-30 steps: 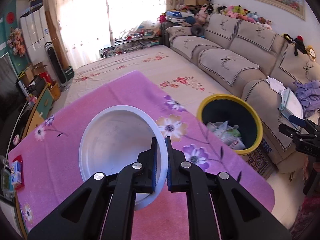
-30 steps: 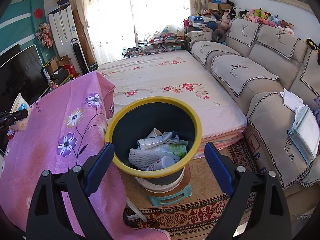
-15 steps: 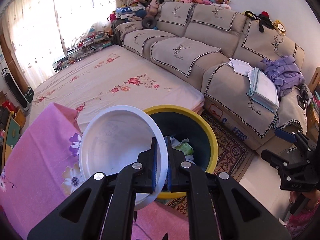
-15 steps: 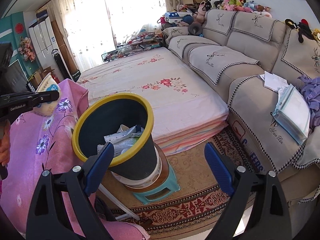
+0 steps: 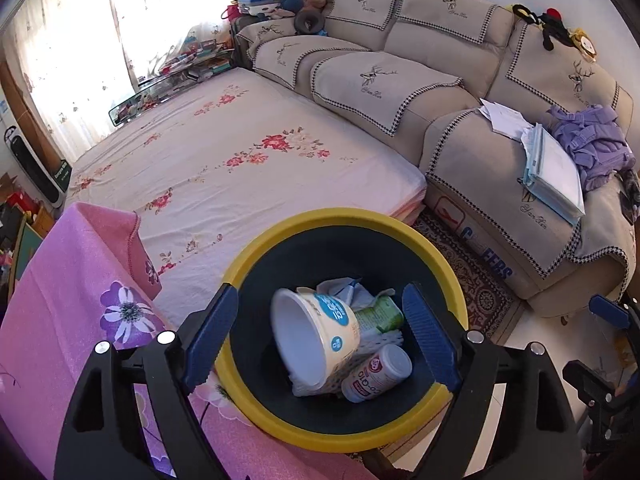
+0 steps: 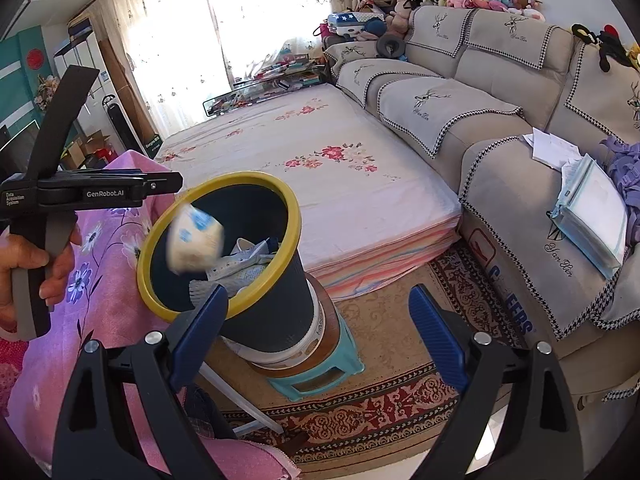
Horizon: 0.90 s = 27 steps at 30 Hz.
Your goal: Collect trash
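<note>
Left gripper (image 5: 320, 336) wide open, empty, over bin (image 5: 440, 256).
Cup (image 5: 316, 332) in bin at 9 o'clock of bottle (image 5: 376, 372) (right gripper (image 6: 318, 328) open, empty); remaining trash unseen.

Glossy plastic bin (image 5: 448, 272), paper cup (image 5: 316, 332), cloth tablecloth (image 5: 60, 300)

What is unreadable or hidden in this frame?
- Paper bowl: motion-blurred in the right wrist view, its print unreadable.
- Bin bottom: covered by trash in the left wrist view.
- Bottle label: partly hidden by the bowl.
- Right gripper: cut by the left view's edge.
</note>
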Each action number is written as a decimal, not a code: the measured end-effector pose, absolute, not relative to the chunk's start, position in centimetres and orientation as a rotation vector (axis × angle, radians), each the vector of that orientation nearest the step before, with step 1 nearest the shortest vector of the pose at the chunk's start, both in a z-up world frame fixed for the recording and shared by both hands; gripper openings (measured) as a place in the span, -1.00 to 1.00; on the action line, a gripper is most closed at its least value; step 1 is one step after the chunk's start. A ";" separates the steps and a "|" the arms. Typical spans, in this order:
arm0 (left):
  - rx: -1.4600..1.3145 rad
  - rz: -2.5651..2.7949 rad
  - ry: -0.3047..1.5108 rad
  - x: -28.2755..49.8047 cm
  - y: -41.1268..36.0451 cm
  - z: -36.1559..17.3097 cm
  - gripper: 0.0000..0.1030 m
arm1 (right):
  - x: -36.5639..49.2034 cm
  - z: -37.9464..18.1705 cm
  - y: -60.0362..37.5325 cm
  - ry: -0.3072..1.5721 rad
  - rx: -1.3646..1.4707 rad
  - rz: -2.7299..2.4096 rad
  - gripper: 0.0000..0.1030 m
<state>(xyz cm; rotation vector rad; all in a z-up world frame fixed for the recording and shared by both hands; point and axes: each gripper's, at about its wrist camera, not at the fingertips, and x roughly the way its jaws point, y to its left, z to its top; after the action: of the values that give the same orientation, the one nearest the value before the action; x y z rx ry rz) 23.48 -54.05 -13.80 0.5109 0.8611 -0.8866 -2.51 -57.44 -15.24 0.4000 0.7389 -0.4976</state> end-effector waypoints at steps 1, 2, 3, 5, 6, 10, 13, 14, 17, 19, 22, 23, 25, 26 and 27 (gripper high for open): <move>0.499 -0.888 0.863 23.3 -53.5 -13.5 0.61 | -2.5 -15.0 -57.1 0.736 0.395 -0.493 0.69; 0.481 -0.892 0.862 23.1 -52.5 -13.0 0.61 | -2.4 -14.8 -56.9 0.733 0.389 -0.488 0.69; 0.461 -0.893 0.853 22.7 -51.2 -12.3 0.61 | -2.4 -14.6 -56.7 0.731 0.384 -0.482 0.69; 0.431 -0.892 0.820 21.6 -48.2 -10.6 0.69 | -2.3 -14.3 -56.1 0.728 0.376 -0.467 0.69; 0.415 -0.883 0.796 20.9 -46.3 -9.6 0.73 | -2.2 -14.1 -55.7 0.726 0.372 -0.458 0.69; 0.342 -0.808 0.702 18.1 -37.8 -6.1 0.91 | -1.7 -13.5 -53.4 0.719 0.352 -0.410 0.70; 0.267 -0.706 0.658 16.0 -30.6 -4.3 0.91 | -1.4 -12.9 -51.4 0.712 0.325 -0.370 0.75; 0.255 -0.665 0.641 15.3 -28.2 -3.8 0.91 | -1.3 -12.7 -50.6 0.710 0.314 -0.356 0.82; 0.234 -0.514 0.591 12.7 -21.2 -2.5 0.91 | -1.1 -11.6 -48.2 0.702 0.276 -0.313 0.87; 0.214 -0.425 0.563 10.8 -16.9 -1.9 0.91 | -1.1 -10.6 -46.4 0.684 0.255 -0.270 0.87; 0.165 -0.337 0.553 8.3 -11.1 -1.5 0.91 | -1.5 -8.7 -43.9 0.641 0.216 -0.228 0.87; 0.135 -0.316 0.560 7.6 -9.2 -1.4 0.91 | -1.7 -8.1 -43.2 0.623 0.200 -0.223 0.87; 0.084 -0.282 0.568 6.4 -6.0 -1.3 0.91 | -2.2 -6.8 -41.9 0.589 0.175 -0.213 0.87; 0.063 -0.263 0.565 5.6 -4.5 -1.4 0.91 | -2.5 -6.2 -41.4 0.574 0.169 -0.207 0.87; 0.048 -0.245 0.553 4.9 -3.3 -1.4 0.91 | -2.8 -5.7 -40.9 0.560 0.167 -0.200 0.87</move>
<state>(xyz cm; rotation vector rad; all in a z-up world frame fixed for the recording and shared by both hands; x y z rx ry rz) 4.89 -3.29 -1.37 0.0476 0.5534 -0.2447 -2.82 -40.90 -5.67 0.1671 0.5604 -0.2005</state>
